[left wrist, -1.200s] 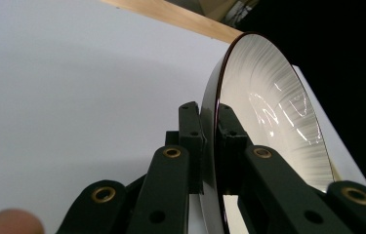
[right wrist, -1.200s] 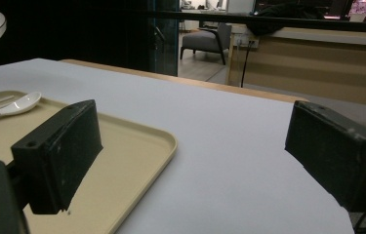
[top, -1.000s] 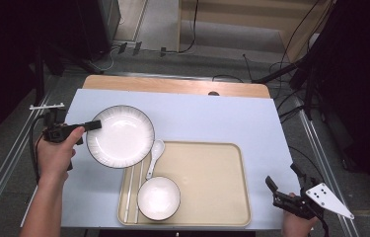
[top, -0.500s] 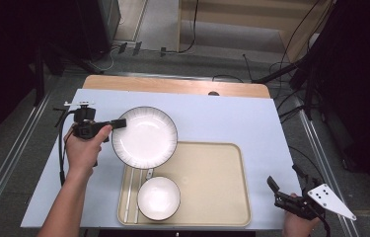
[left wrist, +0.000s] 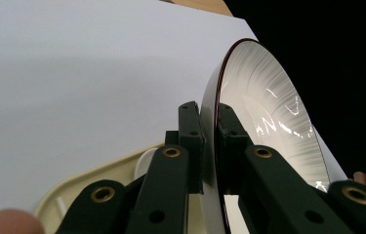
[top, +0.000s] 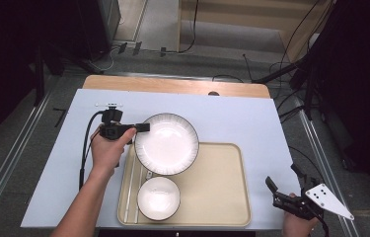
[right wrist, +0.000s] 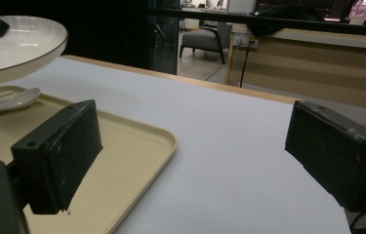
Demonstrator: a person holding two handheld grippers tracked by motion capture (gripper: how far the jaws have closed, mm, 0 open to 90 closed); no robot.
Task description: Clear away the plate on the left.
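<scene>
Left claw [top: 143,127]: my jaws are clamped on the left rim of the large plate, one pad above the rim and one below, as my left gripper view shows edge-on.
Large plate [top: 166,143]: white, round, dark-lined rim, ribbed inner wall; held face up and roughly level over the far-left part of the tray, with its far edge reaching past the tray's far rim. Round, so no long axis.
Left hand [top: 106,148]: wrapped round the gripper's body, just left of the tray.
Tray [top: 222,192]: beige, rectangular, long side running left to right across the desk, on the near half.
Small bowl [top: 158,198]: white, upright, in the tray's near-left corner, near the plate; whether the plate overhangs it I cannot tell.
Spoon [right wrist: 12,103]: white, lying on the tray under the plate.
Chopsticks [top: 131,187]: pale, lying along the tray's left edge, pointing near to far.
Right claw [top: 281,192]: jaws apart, holding nothing, at the desk's near-right corner, well apart from the plate.
Desk [top: 232,116]: pale blue-white top, wooden strip at the far edge.
</scene>
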